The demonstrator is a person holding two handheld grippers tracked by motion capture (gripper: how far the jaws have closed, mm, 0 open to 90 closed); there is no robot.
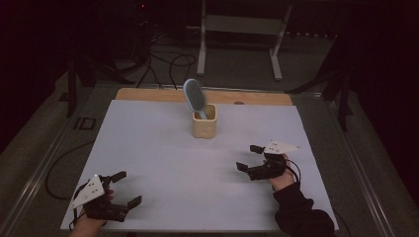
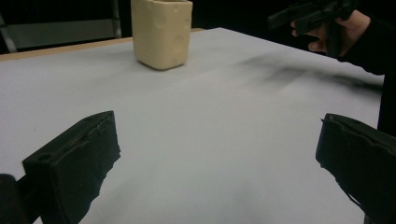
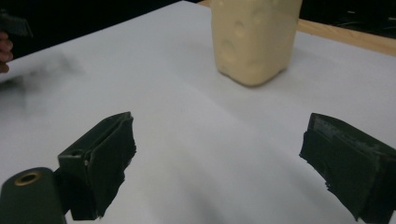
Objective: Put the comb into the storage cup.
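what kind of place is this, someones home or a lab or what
Most likely a lab or recording workspace, not a home: a white sheet covers a work table, cables trail over the dark floor behind it, and a metal stand rises there. A lone cup holds a hairbrush.

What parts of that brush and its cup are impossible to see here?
- Hairbrush handle: high view, hidden inside the cream cup.
- Cup's top: left gripper view and right gripper view, cut off by the upper edge.
- Bristles: high view, too small and dim.
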